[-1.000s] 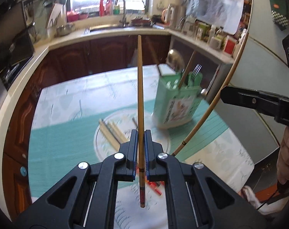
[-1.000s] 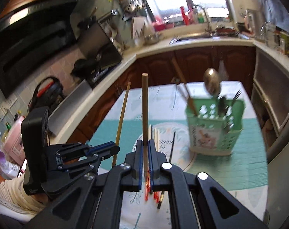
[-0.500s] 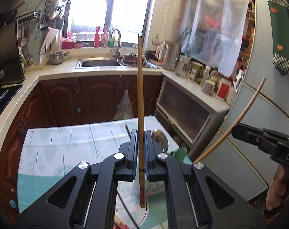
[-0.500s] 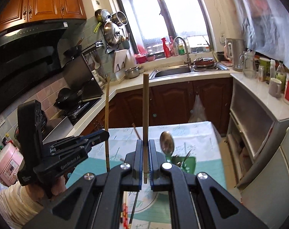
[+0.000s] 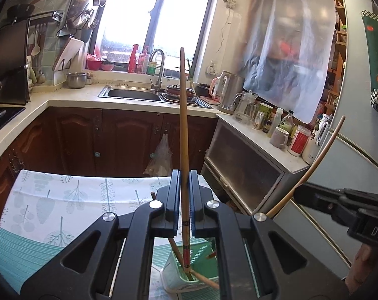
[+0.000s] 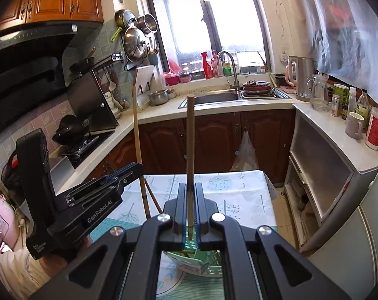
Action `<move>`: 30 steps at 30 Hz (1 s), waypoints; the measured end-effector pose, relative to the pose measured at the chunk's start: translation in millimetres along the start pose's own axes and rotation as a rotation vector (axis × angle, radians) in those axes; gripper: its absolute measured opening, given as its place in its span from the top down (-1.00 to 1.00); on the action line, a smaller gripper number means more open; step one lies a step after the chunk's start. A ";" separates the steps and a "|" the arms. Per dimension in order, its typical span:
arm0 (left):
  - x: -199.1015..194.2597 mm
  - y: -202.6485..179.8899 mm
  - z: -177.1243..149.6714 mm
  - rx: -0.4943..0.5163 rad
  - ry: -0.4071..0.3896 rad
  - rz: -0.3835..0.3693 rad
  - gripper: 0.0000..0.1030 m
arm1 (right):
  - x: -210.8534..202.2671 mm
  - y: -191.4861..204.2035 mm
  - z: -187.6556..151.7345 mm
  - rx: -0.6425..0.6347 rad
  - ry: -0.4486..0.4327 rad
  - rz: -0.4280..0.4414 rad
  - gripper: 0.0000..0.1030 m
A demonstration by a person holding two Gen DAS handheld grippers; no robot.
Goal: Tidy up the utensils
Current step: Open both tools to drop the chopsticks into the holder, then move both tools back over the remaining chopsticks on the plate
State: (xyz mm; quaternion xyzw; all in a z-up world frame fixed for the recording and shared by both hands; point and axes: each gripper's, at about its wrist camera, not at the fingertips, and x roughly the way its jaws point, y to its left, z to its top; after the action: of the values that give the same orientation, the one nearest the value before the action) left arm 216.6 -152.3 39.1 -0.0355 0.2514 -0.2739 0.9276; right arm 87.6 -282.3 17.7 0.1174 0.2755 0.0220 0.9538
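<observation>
Here the left gripper [image 5: 183, 200] is clamped on a yellow chopstick [image 5: 183, 135] that stands nearly upright, its lower tip just over the green utensil basket [image 5: 201, 260] on the table [image 5: 64, 200]. The right gripper [image 6: 191, 212], beside it over the same basket, pinches a brown chopstick [image 6: 190, 145] upright, tip just above the basket rim.

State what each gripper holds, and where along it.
Left gripper and right gripper each clamp one chopstick near its lower end.
</observation>
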 end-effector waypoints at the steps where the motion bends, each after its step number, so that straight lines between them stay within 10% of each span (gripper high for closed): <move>1: 4.3 0.7 -3.2 -0.006 0.003 -0.002 0.92 | 4.4 -0.8 -1.2 -0.001 0.013 0.002 0.92; 17: 12.4 18.2 -68.0 -0.027 0.063 0.031 0.89 | 73.8 31.6 -34.4 -0.127 0.269 0.029 0.88; 30: -34.9 45.5 -76.0 -0.090 0.194 0.099 0.59 | 57.8 29.2 -45.5 -0.017 0.255 0.068 0.87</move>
State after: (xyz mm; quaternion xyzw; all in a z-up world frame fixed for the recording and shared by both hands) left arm 176.7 -89.9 -20.7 -0.0380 0.3535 -0.2185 0.9088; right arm 113.2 -238.1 -42.8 0.1151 0.3901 0.0715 0.9108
